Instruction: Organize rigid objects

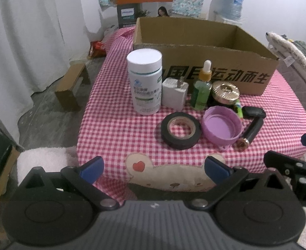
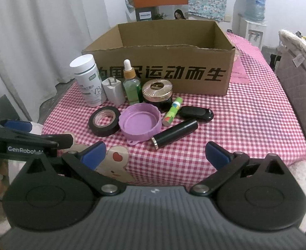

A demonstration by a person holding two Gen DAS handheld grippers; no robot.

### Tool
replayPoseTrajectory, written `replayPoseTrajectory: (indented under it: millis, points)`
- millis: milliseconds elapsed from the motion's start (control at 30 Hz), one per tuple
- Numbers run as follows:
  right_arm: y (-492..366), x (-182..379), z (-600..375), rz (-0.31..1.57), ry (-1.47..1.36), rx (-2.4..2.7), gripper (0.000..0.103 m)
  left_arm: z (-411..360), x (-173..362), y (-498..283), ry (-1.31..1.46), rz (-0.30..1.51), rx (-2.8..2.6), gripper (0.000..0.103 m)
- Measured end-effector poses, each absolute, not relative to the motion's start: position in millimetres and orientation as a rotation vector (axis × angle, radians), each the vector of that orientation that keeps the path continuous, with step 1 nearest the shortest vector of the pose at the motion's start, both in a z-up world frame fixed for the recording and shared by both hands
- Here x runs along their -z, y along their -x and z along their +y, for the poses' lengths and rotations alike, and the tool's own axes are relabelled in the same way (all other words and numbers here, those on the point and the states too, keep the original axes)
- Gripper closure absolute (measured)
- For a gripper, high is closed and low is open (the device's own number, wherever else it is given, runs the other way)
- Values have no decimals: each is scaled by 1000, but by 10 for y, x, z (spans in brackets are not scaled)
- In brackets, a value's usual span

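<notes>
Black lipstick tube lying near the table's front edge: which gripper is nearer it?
Right. The right gripper hovers open just in front of the black lipstick tube; the left gripper, also open, sits farther off to its left.

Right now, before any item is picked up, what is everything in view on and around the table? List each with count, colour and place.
cardboard box: 1, brown, open, back of table
white bottle: 1, white, upright, left end of the row before the box
charger plug: 1, white, beside the white bottle
dropper bottle: 1, green, upright, middle
gold-lid jar: 1, dark, right of the dropper bottle
tape roll: 1, black, flat, front left
purple lid: 1, purple, open side up
green tube: 1, lying down
key fob: 1, black
black tube: 1, lying, nearest front
tablecloth: 1, pink-white check
left gripper: open, empty
right gripper: open, empty
</notes>
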State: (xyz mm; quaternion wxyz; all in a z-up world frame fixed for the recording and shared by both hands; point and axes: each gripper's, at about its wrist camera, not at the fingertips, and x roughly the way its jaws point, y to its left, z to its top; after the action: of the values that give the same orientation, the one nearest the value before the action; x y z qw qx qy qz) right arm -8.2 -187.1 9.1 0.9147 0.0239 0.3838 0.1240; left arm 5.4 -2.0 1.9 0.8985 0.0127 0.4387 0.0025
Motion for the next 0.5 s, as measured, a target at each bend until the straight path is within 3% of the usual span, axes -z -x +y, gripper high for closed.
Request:
replayPoseTrajectory:
  millis: [500]
  points:
    - [-159, -246, -2519, 738, -235, -235, 1, -515, -162, -57, -138, 661, 423, 3]
